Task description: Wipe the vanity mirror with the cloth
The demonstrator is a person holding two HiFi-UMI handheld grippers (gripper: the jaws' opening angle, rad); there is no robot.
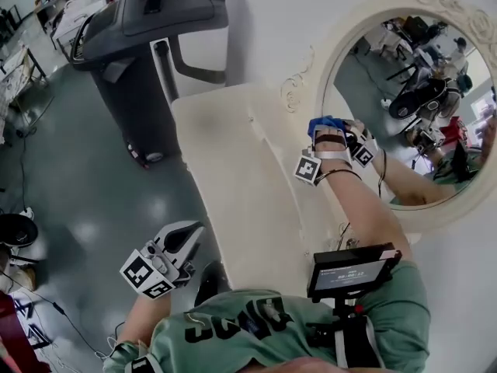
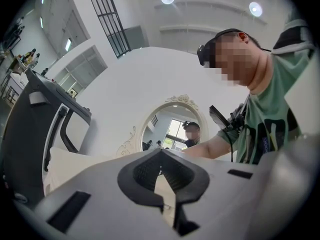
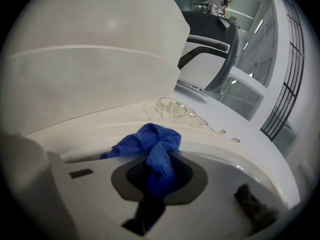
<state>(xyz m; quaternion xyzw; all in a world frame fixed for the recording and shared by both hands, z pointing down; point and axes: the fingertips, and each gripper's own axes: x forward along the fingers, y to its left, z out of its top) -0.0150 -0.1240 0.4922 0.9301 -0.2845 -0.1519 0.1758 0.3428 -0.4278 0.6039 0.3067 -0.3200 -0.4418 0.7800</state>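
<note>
The oval vanity mirror (image 1: 411, 92) in its ornate cream frame hangs at the upper right of the head view. My right gripper (image 1: 331, 133) is shut on a bunched blue cloth (image 1: 322, 123) and holds it at the mirror's lower left rim. In the right gripper view the cloth (image 3: 152, 146) bulges out of the jaws against the cream frame (image 3: 190, 114). My left gripper (image 1: 186, 235) hangs low to the left, off the vanity and over the floor, its jaws together and empty. From the left gripper (image 2: 160, 156), the mirror (image 2: 172, 129) shows far off.
The cream vanity top (image 1: 225, 154) runs from the mirror toward me. A dark treadmill-like machine (image 1: 147, 45) stands behind it at the upper left. Grey floor (image 1: 70, 185) lies on the left. A small screen (image 1: 353, 270) is mounted at my chest.
</note>
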